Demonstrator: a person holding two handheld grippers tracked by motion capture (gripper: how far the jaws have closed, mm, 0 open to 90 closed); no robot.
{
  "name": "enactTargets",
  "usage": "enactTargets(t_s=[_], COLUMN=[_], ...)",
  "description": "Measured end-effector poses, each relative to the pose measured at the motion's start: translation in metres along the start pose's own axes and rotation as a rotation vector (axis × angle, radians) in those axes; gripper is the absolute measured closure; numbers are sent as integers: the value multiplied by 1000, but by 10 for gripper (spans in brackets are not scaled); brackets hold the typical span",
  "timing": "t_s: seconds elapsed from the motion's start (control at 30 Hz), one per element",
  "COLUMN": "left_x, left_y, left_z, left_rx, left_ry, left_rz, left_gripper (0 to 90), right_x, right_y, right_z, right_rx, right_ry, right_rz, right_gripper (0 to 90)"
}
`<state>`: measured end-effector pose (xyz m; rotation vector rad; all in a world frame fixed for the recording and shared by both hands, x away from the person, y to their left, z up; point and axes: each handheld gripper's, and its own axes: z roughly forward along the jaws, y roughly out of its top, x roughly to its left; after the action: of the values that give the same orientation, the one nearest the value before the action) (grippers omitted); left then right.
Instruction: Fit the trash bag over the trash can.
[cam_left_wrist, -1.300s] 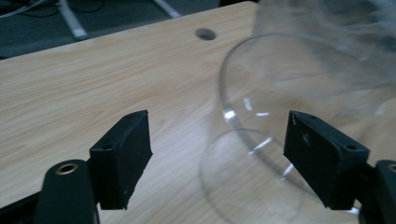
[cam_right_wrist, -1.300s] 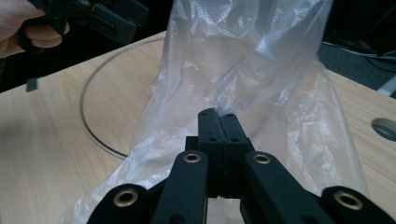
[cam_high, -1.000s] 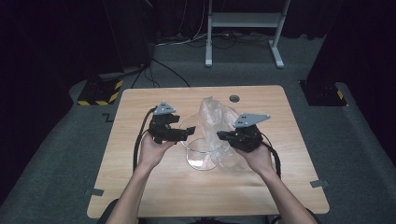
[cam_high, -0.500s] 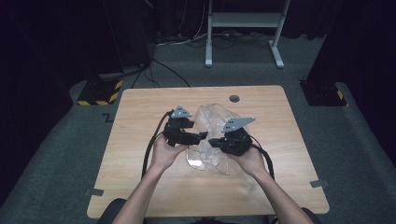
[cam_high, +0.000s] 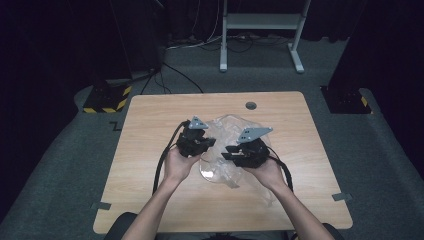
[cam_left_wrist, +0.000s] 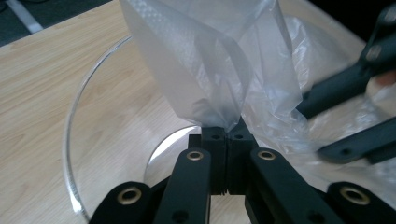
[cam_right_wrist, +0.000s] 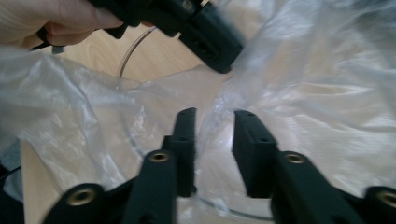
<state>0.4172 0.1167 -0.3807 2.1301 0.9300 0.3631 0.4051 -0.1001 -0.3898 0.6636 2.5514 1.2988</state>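
- The left gripper (cam_high: 212, 144) sat at mid-table, its jaws pressed together on a fold of the clear plastic bag (cam_left_wrist: 219, 70); in the left gripper view the film rose straight up from between the closed tips.
- A clear glass bowl (cam_left_wrist: 74, 140) rested on the wooden table (cam_high: 150, 125) under and just beside that gripper, its rim curving round to the left of the jaws.
- The bag lay crumpled between the two grippers, spreading toward the table's far side and draping over the bowl.
- The right gripper (cam_right_wrist: 212, 135) held its jaws apart, a ridge of bag film standing in the gap between them.
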Motion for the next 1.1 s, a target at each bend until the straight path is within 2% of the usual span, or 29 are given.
enactTargets(t_s=[0.07, 0.1, 0.13, 0.17, 0.2, 0.23, 0.27, 0.33, 0.37, 0.43, 0.5, 0.53, 0.57, 0.6, 0.63, 0.67, 0.7, 0.77, 0.8, 0.83, 0.87, 0.9, 0.97, 1.0, 1.03, 1.1], left_x=[-1, -2, -2, -2, -2, -2, -2, -1, -1, -1, -1, -1, -2, -2, -2, -2, -2, -2, -2, -2, -2, 0, 1, 2, 2, 5], left_y=[0, 0, 0, 0, 0, -1, -1, -1, -1, -1, -1, -1, -1, -1, -1, -1, -2, -2, -2, -2, -2, -3, -4, -6, -6, -9], left_z=[2, 2, 2, 2, 2, 2, 2, 2, 2, 3, 3, 3, 3, 3, 3, 3, 3, 3, 3, 3, 2, 1, -1, -5, -5, -14], left_rx=[16, 21, 21, 23, 24, 26, 26, 30, 33, 35, 36, 37, 37, 37, 37, 37, 32, 30, 26, 21, 13, -2, -15, -31, -31, -48], left_ry=[19, 26, 26, 32, 35, 38, 38, 41, 47, 46, 49, 48, 48, 48, 52, 52, 48, 45, 41, 34, 27, 9, 0, 1, 1, 7], left_rz=[16, 22, 22, 24, 26, 22, 22, 17, 23, 22, 26, 25, 26, 26, 29, 29, 24, 23, 19, 13, 5, -18, -34, -47, -47, -61], left_gripper=[893, 893, 893, 893, 893, 893, 892, 892, 891, 890, 886, 886, 873, 867, 858, 850, 837, 811, 784, 784, 758, 679, 645, 562, 524, 463], right_x=[-1, -4, -4, -6, -11, -15, -15, -25, -35, -42, -44, -45, -45, -45, -41, -41, -40, -38, -33, -33, -29, -23, -21, -15, -15, -10], right_y=[0, -1, -1, -1, -4, -6, -6, -10, -15, -19, -21, -22, -23, -23, -20, -20, -19, -18, -15, -15, -13, -8, -6, 0, 0, 5], right_z=[-8, -17, -17, -21, -28, -31, -31, -33, -33, -31, -29, -26, -24, -24, -28, -28, -32, -33, -34, -34, -33, -31, -30, -24, -24, -12], right_rx=[-33, -68, -68, -80, -99, -102, -102, -107, -110, -106, -102, -96, -103, -103, -115, -115, -126, -130, -128, -128, -132, -140, -134, -116, -116, -76], right_ry=[-33, -68, -68, -89, -138, -154, -154, -164, -156, -134, -116, -94, -81, -81, -124, -124, -137, -143, -176, -176, -182, -179, -179, -165, -165, -132], right_rz=[11, 31, 31, 41, 71, 92, 92, 154, 211, 257, 274, 284, 284, 284, 250, 250, 224, 212, 164, 164, 142, 97, 79, 39, 39, 5], right_gripper=[536, 482, 482, 464, 442, 441, 441, 430, 431, 450, 484, 536, 633, 633, 769, 769, 868, 889, 900, 900, 900, 900, 900, 900, 900, 900])
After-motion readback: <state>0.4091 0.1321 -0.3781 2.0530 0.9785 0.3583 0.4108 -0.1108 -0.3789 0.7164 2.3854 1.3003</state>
